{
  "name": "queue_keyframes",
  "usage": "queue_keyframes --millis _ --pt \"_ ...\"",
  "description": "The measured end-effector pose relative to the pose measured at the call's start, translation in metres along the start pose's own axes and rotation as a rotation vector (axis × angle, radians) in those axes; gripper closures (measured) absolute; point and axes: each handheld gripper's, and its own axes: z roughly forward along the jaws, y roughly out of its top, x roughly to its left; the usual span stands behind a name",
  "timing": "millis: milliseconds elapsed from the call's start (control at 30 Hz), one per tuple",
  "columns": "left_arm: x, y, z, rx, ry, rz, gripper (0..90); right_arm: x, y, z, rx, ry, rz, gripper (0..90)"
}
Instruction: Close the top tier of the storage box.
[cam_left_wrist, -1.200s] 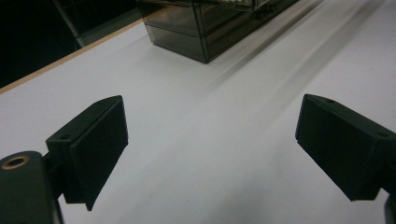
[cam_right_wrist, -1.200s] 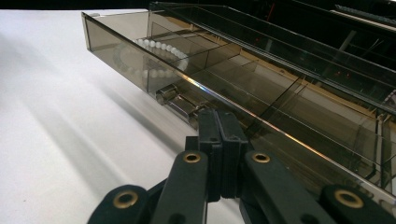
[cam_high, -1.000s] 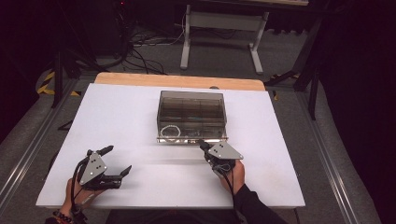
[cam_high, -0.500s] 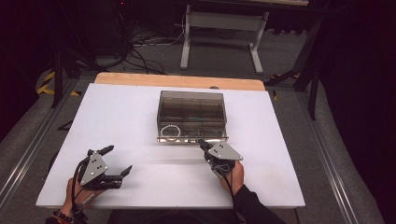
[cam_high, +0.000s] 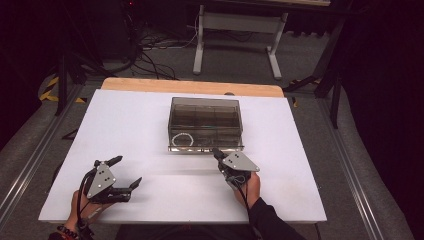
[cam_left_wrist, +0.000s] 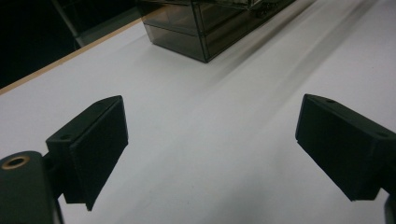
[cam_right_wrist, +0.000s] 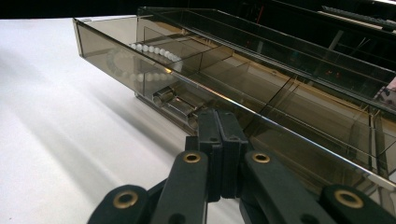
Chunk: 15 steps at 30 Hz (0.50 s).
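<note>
1. Your left gripper (cam_high: 126, 172) hangs wide open and empty over the white desk (cam_high: 130, 125).
2. Your right gripper (cam_right_wrist: 218, 122), clamped shut and empty, touches the smoky transparent plastic drawer box (cam_high: 206, 117)'s open drawer (cam_right_wrist: 140, 63); push unevenly and it could jam, jolting the white bead bracelet (cam_high: 181, 139).

Each hand carries a black two-jaw gripper topped by a grey three-cornered plate. The left gripper (cam_high: 121, 172) has flat, rectangular black pads (cam_left_wrist: 95, 144) with small recessed screw holes. The right gripper (cam_right_wrist: 219, 128) shows black linkage arms fitted with brass-coloured rivets. A thin black cable trails from each unit. The left wrist wears a dark beaded bracelet (cam_high: 65, 232); the right forearm wears a dark sleeve (cam_high: 272, 222).
</note>
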Motion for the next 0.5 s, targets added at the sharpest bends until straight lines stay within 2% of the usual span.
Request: queue_keyframes --millis 500 --pt "-0.0008 0.0007 0.0002 0.000 -0.003 -0.002 10.1 -0.0022 0.0019 0.0039 -0.014 -0.004 0.000 90.0"
